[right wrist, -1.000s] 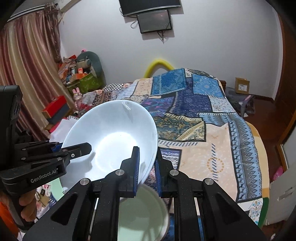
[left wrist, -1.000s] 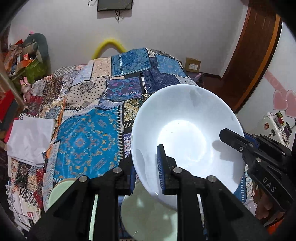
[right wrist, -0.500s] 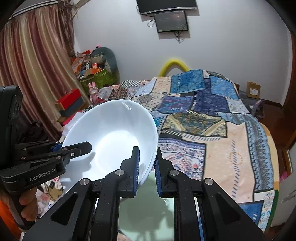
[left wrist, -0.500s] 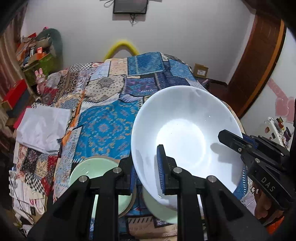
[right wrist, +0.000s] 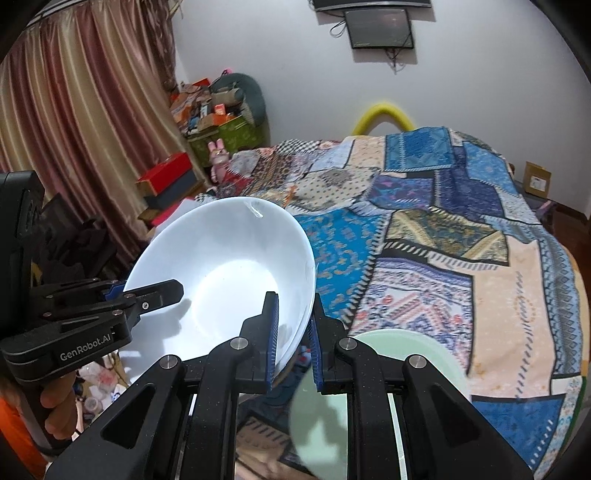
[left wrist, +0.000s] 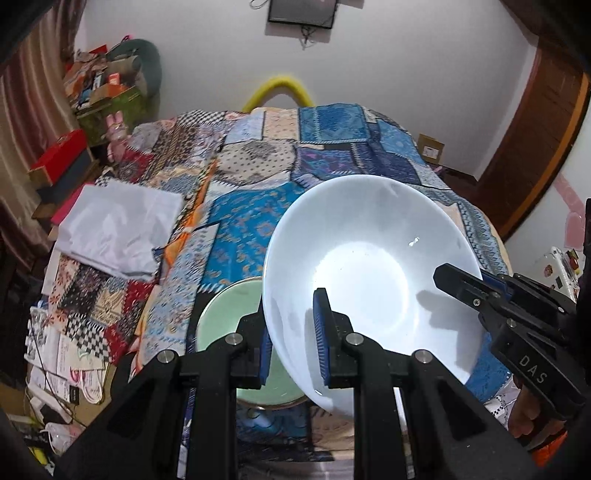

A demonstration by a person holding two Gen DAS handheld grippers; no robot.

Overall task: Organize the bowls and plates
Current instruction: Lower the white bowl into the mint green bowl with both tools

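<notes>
Jaws of both grippers clamp opposite rims of the white bowl (left wrist: 369, 273).

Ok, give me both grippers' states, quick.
Left gripper: closed on the white bowl, clamping its rim.
Right gripper: closed on the same bowl's opposite rim.

Two wrist fisheyes, both angled down over the near end of the bed, facing the far wall.

Left wrist view sits close behind the left gripper (left wrist: 290, 332), looking along its fingers; right wrist view likewise behind the right gripper (right wrist: 293, 338). Each sees the other gripper at frame edge. Shared: white bowl (left wrist: 369, 280) (right wrist: 221, 280) very near the lens, green plate (left wrist: 225, 314) (right wrist: 406, 354), patchwork bedspread (left wrist: 258, 173) (right wrist: 443, 229), wall screen (left wrist: 302, 13) (right wrist: 380, 27).
</notes>
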